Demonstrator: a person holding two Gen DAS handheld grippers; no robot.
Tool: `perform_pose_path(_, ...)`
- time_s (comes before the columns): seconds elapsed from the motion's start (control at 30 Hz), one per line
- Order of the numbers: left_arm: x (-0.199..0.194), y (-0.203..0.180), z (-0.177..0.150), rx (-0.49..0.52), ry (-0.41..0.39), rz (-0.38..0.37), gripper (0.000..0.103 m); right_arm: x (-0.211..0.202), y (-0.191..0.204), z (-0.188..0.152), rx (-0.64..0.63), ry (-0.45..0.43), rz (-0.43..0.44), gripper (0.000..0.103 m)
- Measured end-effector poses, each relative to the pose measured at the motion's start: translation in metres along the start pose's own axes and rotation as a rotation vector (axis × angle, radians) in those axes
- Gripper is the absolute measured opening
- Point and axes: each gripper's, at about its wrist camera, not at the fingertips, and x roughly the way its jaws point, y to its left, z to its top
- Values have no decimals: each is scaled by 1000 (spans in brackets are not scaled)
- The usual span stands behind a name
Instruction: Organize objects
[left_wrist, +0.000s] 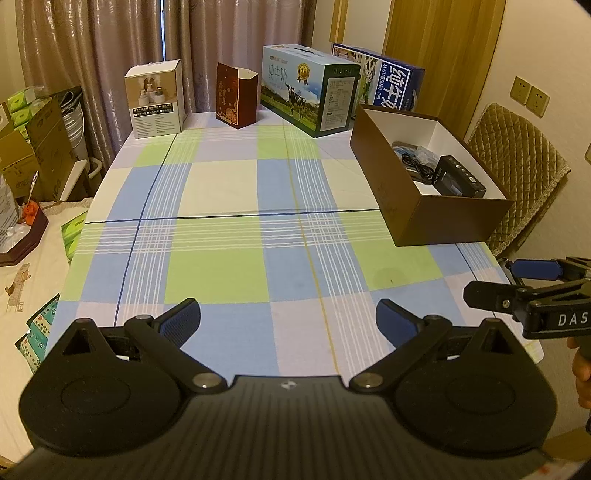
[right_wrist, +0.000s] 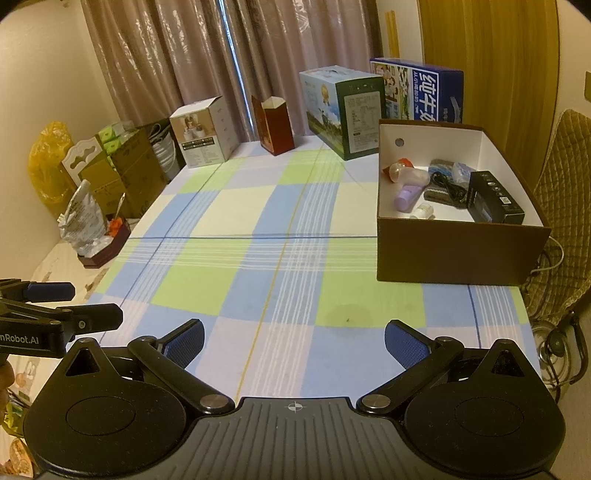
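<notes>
A brown open box (right_wrist: 458, 251) (left_wrist: 447, 225) stands at the table's right side. Inside lie a black carton (right_wrist: 495, 201) (left_wrist: 460, 181), a purple tube (right_wrist: 408, 197), a pink-white bottle (right_wrist: 410, 173), a small white bottle (right_wrist: 424, 211) and black cables (right_wrist: 448, 184). My left gripper (left_wrist: 288, 319) hovers open over the near edge of the checked tablecloth (left_wrist: 229, 206), holding nothing. My right gripper (right_wrist: 294, 341) is likewise open and empty, over the near right part of the cloth (right_wrist: 258, 221). Each gripper shows at the other view's edge: right gripper (left_wrist: 491, 282), left gripper (right_wrist: 96, 302).
Along the far edge stand a white carton (left_wrist: 155, 99), a dark red carton (left_wrist: 236, 96), a green milk case (left_wrist: 310, 88) and a blue milk case (left_wrist: 388, 81). Cardboard boxes (left_wrist: 33, 147) and clutter crowd the left. A quilted chair (left_wrist: 517, 166) is behind the brown box.
</notes>
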Motion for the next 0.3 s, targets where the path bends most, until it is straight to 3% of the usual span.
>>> perform_pose_path(0.3, 4, -2, 2, 4, 3, 1, 100, 6, -8, 4, 3, 9, 0, 101)
